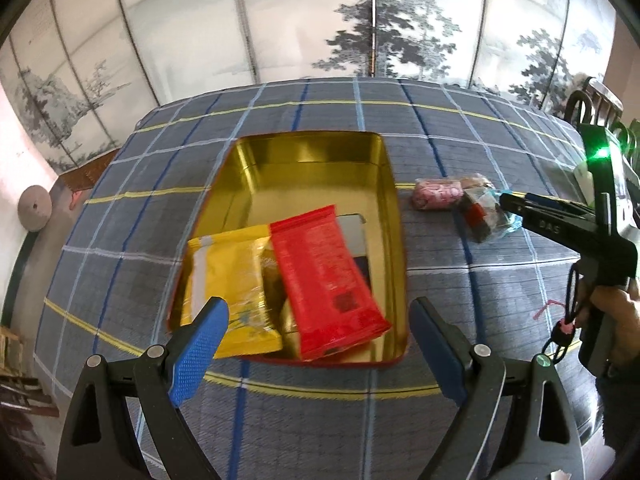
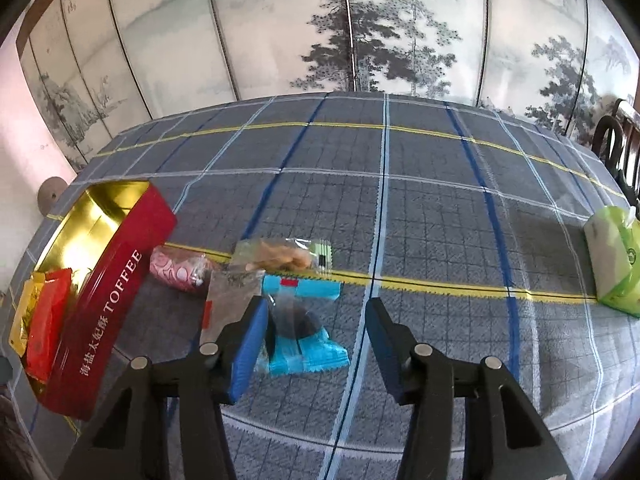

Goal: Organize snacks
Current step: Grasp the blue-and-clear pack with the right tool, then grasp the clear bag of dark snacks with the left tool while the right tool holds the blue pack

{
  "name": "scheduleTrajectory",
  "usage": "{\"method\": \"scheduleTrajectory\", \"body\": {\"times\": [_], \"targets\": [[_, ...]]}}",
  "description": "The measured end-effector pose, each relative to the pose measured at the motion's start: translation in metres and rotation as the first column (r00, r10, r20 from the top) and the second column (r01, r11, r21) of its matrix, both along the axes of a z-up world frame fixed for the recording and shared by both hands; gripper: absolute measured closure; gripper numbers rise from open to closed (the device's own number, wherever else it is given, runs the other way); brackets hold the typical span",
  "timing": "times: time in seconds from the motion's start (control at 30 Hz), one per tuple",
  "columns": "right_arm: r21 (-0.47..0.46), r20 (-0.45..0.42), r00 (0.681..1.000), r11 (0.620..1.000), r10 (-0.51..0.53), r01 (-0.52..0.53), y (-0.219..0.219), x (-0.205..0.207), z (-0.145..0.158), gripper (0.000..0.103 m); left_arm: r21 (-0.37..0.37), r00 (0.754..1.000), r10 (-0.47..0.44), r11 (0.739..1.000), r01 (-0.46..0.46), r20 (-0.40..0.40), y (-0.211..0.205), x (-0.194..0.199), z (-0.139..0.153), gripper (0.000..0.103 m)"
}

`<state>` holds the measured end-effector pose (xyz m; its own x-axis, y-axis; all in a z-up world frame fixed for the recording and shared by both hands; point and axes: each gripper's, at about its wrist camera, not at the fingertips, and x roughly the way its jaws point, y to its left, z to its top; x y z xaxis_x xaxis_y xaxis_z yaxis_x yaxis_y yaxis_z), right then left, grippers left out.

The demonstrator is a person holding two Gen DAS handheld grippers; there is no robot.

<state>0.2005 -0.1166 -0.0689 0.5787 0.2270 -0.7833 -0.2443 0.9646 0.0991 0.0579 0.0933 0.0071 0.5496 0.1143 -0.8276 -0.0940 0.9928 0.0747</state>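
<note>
Covering the table, a plaid cloth (image 2: 420, 208) fronts painted screens (image 2: 280, 40); both fingers gape, empty.

A folding screen (image 2: 360, 32) painted with grey ink pines and misty hills stands behind the counter (image 2: 400, 184), its pale panels split by thin dark frames. The counter wears a grey-blue plaid cloth with white, blue and yellow lines. Left of the screen a plain pinkish wall (image 1: 16, 152) shows, with a round grey disc (image 1: 34, 208) low against it. Right of the screen, dark carved wooden chair backs (image 2: 618, 148) rise past the counter's edge. Soft daylight falls evenly, casting faint shadows on the cloth.
</note>
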Motion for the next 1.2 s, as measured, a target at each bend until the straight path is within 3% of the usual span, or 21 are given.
{"method": "scheduleTrajectory", "body": {"times": [0.3,0.57,1.2], "targets": [[-0.013,-0.023,0.999,0.999,0.03,-0.031,-0.003,-0.003,-0.018,0.059,-0.01,0.999,-0.039,0.999,0.039,-0.02,-0.024,0.009,-0.005,0.013],[-0.065,0.03,0.998,0.997,0.054,-0.052,-0.003,-0.013,-0.019,0.065,-0.016,0.998,-0.064,0.998,0.064,-0.026,-0.044,0.023,-0.009,0.013],[-0.155,0.067,0.989,0.978,-0.131,0.14,-0.079,-0.007,-0.018,0.065,-0.103,0.984,-0.178,0.979,0.175,-0.02,-0.111,0.074,-0.031,0.013]]}}
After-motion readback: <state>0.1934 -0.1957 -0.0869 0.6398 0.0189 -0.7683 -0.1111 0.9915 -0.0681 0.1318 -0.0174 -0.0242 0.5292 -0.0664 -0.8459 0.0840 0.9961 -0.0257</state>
